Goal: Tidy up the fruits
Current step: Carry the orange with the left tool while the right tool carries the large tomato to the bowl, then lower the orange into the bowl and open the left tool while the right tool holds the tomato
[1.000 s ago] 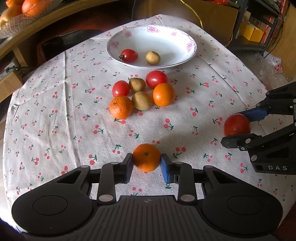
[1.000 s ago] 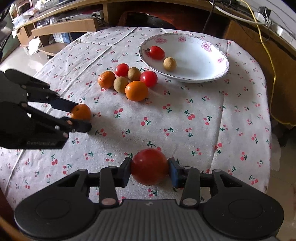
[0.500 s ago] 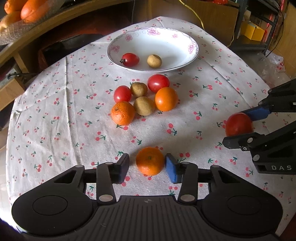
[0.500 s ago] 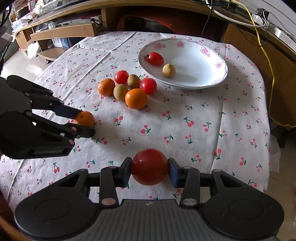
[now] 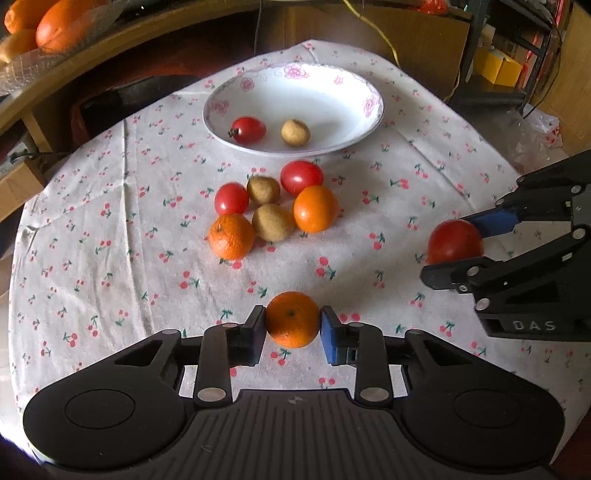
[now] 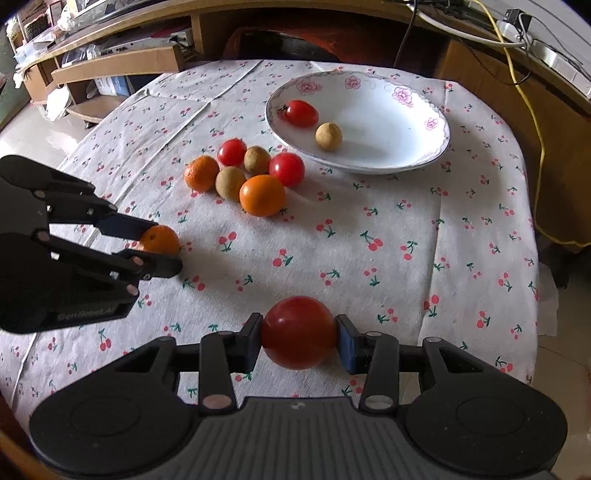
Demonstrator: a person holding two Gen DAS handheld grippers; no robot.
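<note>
On my left wrist feed, the left hand-held gripper (image 5: 293, 325) is closed onto a small orange (image 5: 293, 319), one finger pressing each side of it, low at 6 o'clock in the frame above the cherry-print cloth on the desk (image 5: 92, 229). On my right wrist feed, the right hand-held gripper (image 6: 299, 338) is clamped the same way on a large red tomato (image 6: 298, 331), its black pad on one flank and its blue pad on the other, again at 6 o'clock. I cannot tell whether either fruit touches the cloth or sits just above it. Each tool shows in the other's camera: the right one comes in from 3 o'clock on the left feed with the tomato between its fingers, and the left one comes in from 9 o'clock on the right feed with the orange at its tips. The two held fruits are well apart. Near the middle of the cloth I see a tight cluster of six: two oranges (image 5: 231, 236) (image 5: 315, 208), two small tomatoes (image 5: 231, 198) (image 5: 301, 178) and two brown round fruits (image 5: 272, 222) (image 5: 263, 189), most of them touching a neighbour. Toward 12 o'clock from that cluster, just beyond it, sits a white bowl (image 5: 354, 92) with pink flowers on its rim, holding one small tomato (image 5: 248, 129) and one brown round fruit (image 5: 295, 132) side by side but apart. At 10 o'clock on the left feed, off the desk, more oranges (image 5: 55, 26) lie in a clear dish on a wooden shelf.
</note>
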